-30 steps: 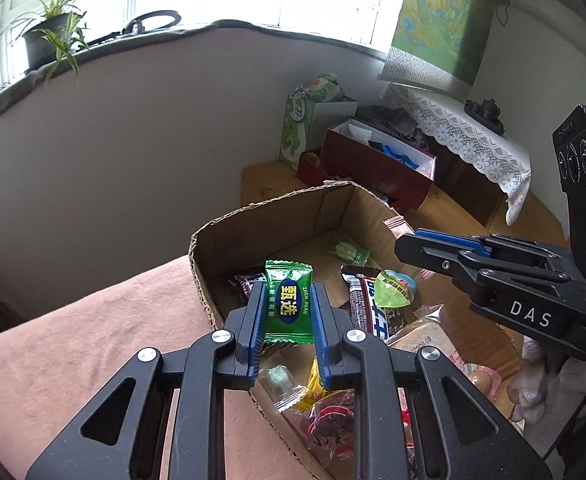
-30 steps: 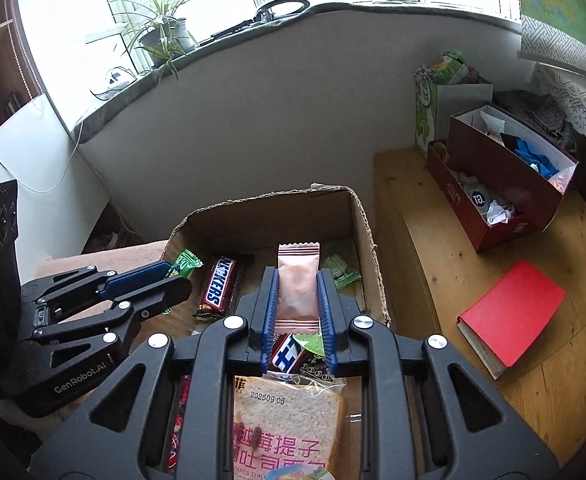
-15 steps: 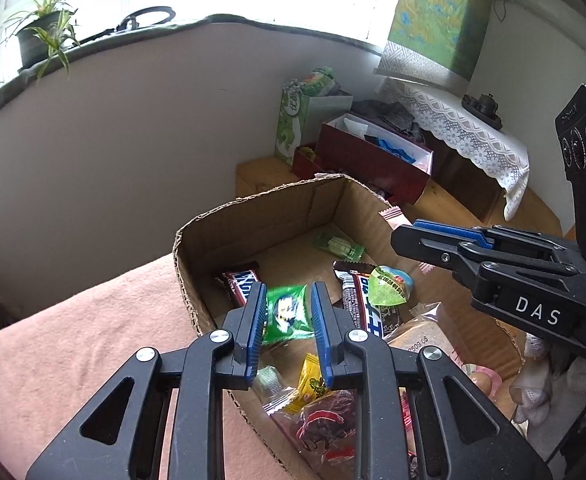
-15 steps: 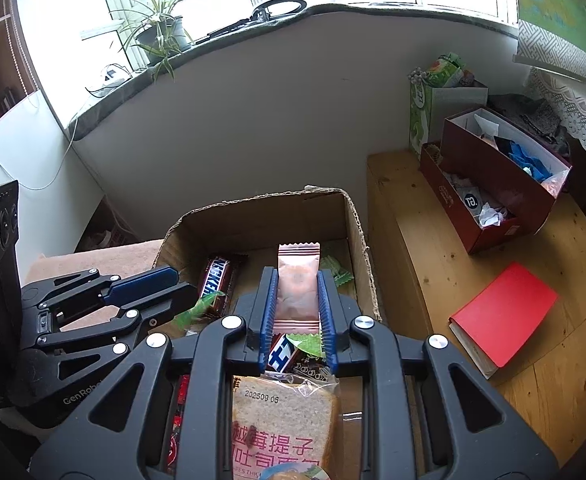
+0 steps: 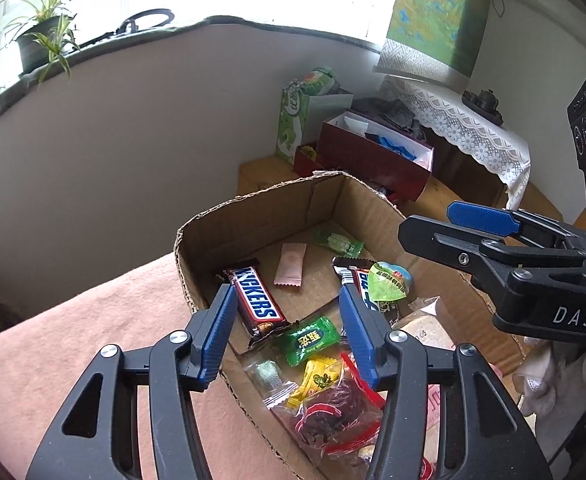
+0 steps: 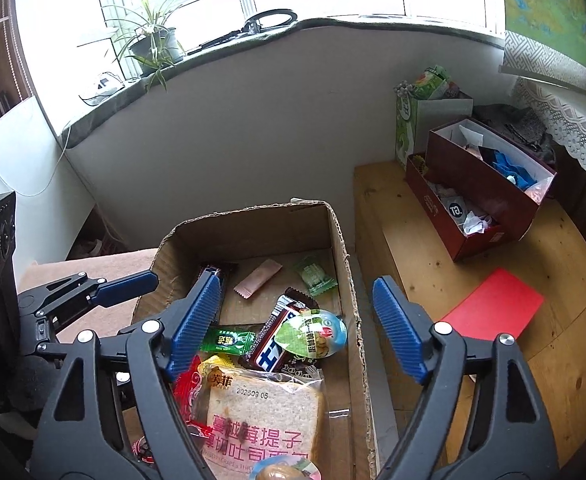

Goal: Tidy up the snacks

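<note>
An open cardboard box [image 5: 261, 216] [image 6: 341, 240] holds the snacks. Inside lie a Snickers bar [image 5: 255, 302], a pink packet [image 5: 291, 264] [image 6: 257, 276], a green candy [image 5: 311, 340] [image 6: 229, 340], a light green packet [image 5: 338, 242] [image 6: 315, 274], a dark bar with blue letters [image 6: 275, 346], a round green-lidded snack [image 6: 311, 336] and a bagged bread slice [image 6: 261, 420]. My left gripper [image 5: 287, 300] is open and empty above the box's near left part. My right gripper [image 6: 295, 280] is open and empty above the box.
The box sits on a pink cloth [image 5: 73, 340]. To the right is a wooden table [image 6: 493, 280] with a dark red box [image 6: 489, 200], a red booklet [image 6: 493, 306] and a green carton [image 6: 407, 128]. A grey wall runs behind the box.
Both grippers opened. The left one let go of the green candy and the right one let go of the pink packet; both now lie in the box.
</note>
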Action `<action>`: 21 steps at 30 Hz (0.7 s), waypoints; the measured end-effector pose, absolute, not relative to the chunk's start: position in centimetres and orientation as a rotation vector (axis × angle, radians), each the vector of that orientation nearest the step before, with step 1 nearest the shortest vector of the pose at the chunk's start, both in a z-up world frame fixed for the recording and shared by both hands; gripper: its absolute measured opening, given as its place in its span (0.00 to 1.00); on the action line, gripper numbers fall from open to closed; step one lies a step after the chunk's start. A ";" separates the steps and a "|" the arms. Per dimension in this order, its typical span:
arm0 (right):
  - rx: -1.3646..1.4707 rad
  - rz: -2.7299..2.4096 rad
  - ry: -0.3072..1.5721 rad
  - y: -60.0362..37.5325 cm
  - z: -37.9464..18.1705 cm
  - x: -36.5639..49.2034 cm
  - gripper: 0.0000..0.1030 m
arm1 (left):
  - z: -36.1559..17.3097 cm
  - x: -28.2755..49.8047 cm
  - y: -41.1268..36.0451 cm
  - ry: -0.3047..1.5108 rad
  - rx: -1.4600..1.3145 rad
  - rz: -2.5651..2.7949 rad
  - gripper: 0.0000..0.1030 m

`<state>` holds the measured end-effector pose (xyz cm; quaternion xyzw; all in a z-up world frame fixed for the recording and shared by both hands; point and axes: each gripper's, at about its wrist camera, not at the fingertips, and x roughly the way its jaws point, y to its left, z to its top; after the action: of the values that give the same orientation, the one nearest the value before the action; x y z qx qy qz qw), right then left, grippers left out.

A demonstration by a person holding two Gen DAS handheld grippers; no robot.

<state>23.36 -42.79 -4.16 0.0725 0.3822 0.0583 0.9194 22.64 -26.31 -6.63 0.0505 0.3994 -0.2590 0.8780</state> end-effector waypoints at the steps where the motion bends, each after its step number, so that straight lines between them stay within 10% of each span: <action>1: 0.150 0.119 0.786 -42.8 -4.1 23.3 0.82 | -6.6 22.6 -26.3 0.833 0.105 -0.541 0.51; 21: 0.148 0.082 0.757 -42.0 -2.3 19.3 0.86 | -5.1 19.3 -24.7 0.804 0.095 -0.524 0.59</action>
<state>19.29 -42.03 -2.32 0.0720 0.3689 0.0402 0.9258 19.32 -24.75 -5.07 0.0457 0.3865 -0.2518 0.8861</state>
